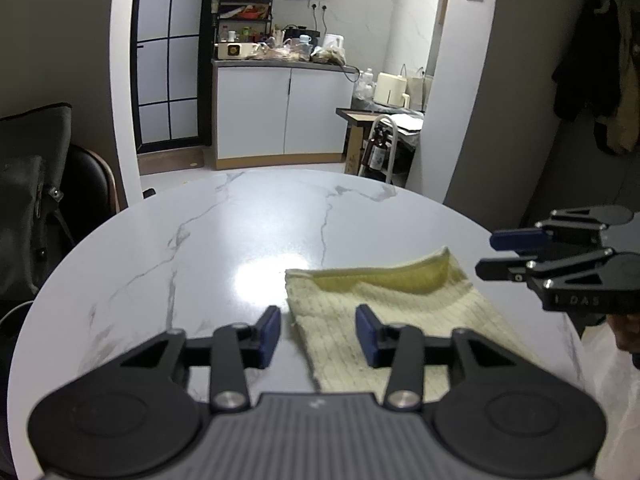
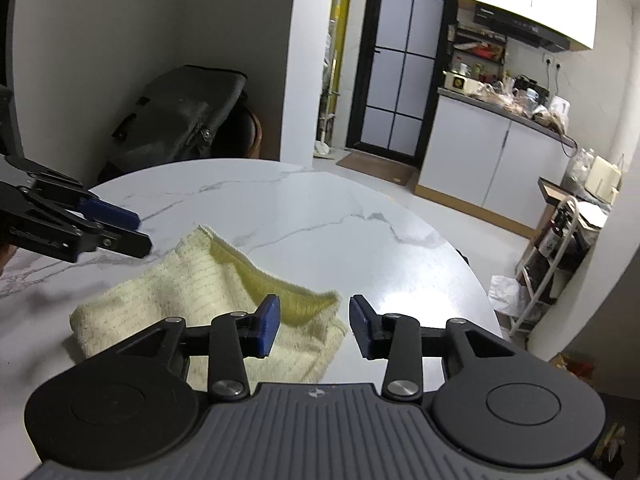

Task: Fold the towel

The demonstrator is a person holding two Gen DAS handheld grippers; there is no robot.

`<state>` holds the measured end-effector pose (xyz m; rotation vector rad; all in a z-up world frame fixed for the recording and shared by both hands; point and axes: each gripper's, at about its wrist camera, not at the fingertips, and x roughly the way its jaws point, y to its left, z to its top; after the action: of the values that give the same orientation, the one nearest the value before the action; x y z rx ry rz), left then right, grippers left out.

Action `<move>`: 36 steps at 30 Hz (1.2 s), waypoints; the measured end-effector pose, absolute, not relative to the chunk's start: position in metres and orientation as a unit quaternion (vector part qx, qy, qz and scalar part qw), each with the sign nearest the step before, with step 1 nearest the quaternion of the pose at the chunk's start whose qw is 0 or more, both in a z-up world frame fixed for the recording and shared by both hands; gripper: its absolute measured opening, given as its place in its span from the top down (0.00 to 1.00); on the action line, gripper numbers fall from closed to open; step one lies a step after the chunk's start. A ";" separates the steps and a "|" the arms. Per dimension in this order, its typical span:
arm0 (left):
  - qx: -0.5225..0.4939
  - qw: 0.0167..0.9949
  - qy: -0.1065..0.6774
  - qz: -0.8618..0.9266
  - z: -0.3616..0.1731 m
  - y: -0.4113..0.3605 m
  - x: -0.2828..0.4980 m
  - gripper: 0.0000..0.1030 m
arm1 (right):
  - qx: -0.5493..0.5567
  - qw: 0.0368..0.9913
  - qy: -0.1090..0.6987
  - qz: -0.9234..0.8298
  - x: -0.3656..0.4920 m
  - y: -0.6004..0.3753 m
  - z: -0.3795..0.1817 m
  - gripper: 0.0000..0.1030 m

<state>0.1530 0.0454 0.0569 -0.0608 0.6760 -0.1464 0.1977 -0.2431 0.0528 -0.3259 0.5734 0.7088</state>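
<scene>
Folded cream-yellow knitted towel (image 1: 384,300) lying flat on the round white marble-patterned worktop (image 1: 224,240), lower centre-right of the left wrist view, darker yellow inner layer showing at its far edge. Left tool (image 1: 318,330) with blue pads apart over the towel's left edge, gripping nothing. Right tool (image 2: 315,326) likewise spread apart above the towel's right corner (image 2: 328,320), empty

A round marble table (image 1: 240,216), white kitchen cabinets (image 1: 280,112) and a dark bag (image 2: 180,112)

The towel's (image 1: 360,320) near end lies hidden behind the left tongs (image 1: 318,334).
</scene>
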 end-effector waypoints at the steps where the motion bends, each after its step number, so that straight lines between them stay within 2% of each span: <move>1: -0.028 0.940 0.331 -0.073 0.058 0.044 0.151 0.53 | -0.155 0.885 0.277 0.340 0.197 -0.245 0.053 0.58; 5: -0.022 0.941 0.329 -0.079 0.061 0.041 0.141 0.50 | -0.157 0.883 0.282 0.341 0.188 -0.249 0.052 0.58; 13: -0.012 0.937 0.336 -0.096 0.051 0.028 0.130 0.50 | -0.156 0.873 0.272 0.374 0.184 -0.237 0.047 0.58; 21: -0.014 0.936 0.337 -0.104 0.050 0.030 0.131 0.60 | -0.149 0.869 0.275 0.383 0.194 -0.233 0.043 0.58; 23: -0.014 0.934 0.339 -0.108 0.048 0.029 0.134 0.62 | -0.146 0.871 0.275 0.379 0.196 -0.234 0.041 0.61; 25: -0.015 0.933 0.342 -0.111 0.045 0.028 0.136 0.63 | -0.141 0.874 0.272 0.377 0.199 -0.235 0.040 0.71; 30: -0.017 0.929 0.349 -0.122 0.040 0.025 0.143 0.63 | -0.148 0.867 0.278 0.385 0.207 -0.235 0.034 0.79; 36: -0.023 0.927 0.353 -0.122 0.038 0.027 0.149 0.63 | -0.147 0.864 0.283 0.390 0.219 -0.232 0.027 0.79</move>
<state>0.1495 0.0269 0.0380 -0.0465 0.7231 -0.2508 0.2189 -0.2324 0.0265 -0.3076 0.5928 0.8182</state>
